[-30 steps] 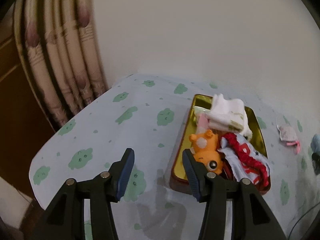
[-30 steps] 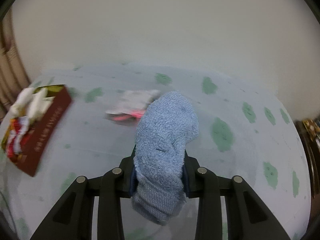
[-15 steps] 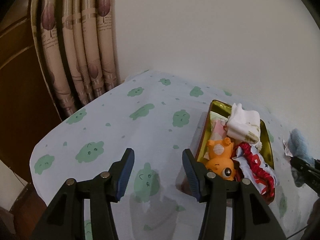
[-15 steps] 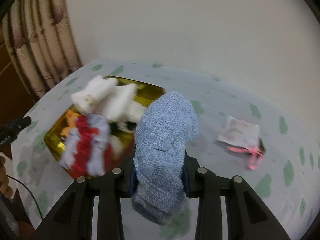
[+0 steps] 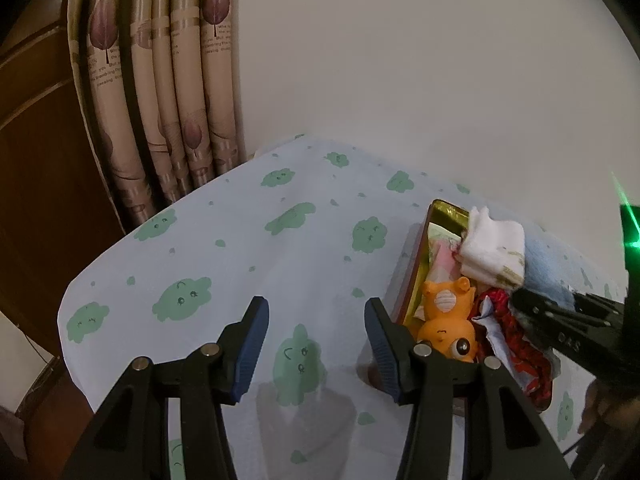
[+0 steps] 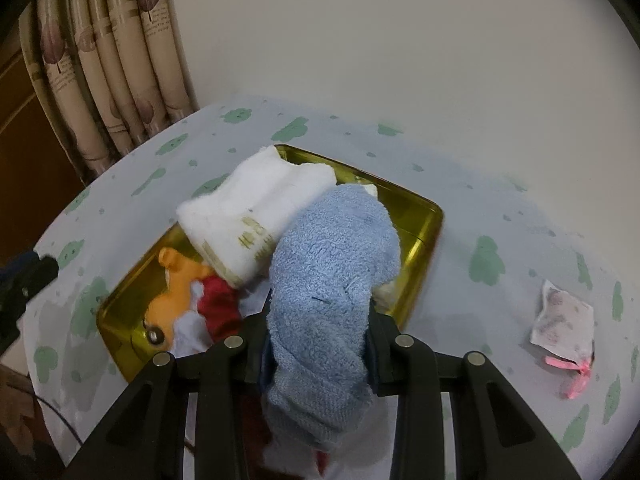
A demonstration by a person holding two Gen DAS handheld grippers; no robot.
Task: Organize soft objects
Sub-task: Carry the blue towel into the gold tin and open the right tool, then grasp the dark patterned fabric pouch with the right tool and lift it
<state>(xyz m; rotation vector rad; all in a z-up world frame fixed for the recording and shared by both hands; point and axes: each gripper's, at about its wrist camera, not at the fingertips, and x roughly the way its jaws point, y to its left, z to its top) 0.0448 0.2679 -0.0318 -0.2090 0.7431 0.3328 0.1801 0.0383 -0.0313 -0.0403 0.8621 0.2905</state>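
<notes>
Left wrist view: left gripper (image 5: 316,344) spread, empty, just beside gold tin (image 5: 410,280) near wall; right gripper (image 5: 560,320) over tin's far side.

Right wrist view: right gripper (image 6: 318,350) pinching blue towel (image 6: 336,264), hanging directly above tin (image 6: 424,232), beside white towel (image 6: 256,216); pouch (image 6: 560,316) well apart from tin.

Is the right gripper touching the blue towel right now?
Touching. The right wrist view shows the right gripper with both jaws pressed into the bunched blue towel, held over the gold tin.
</notes>
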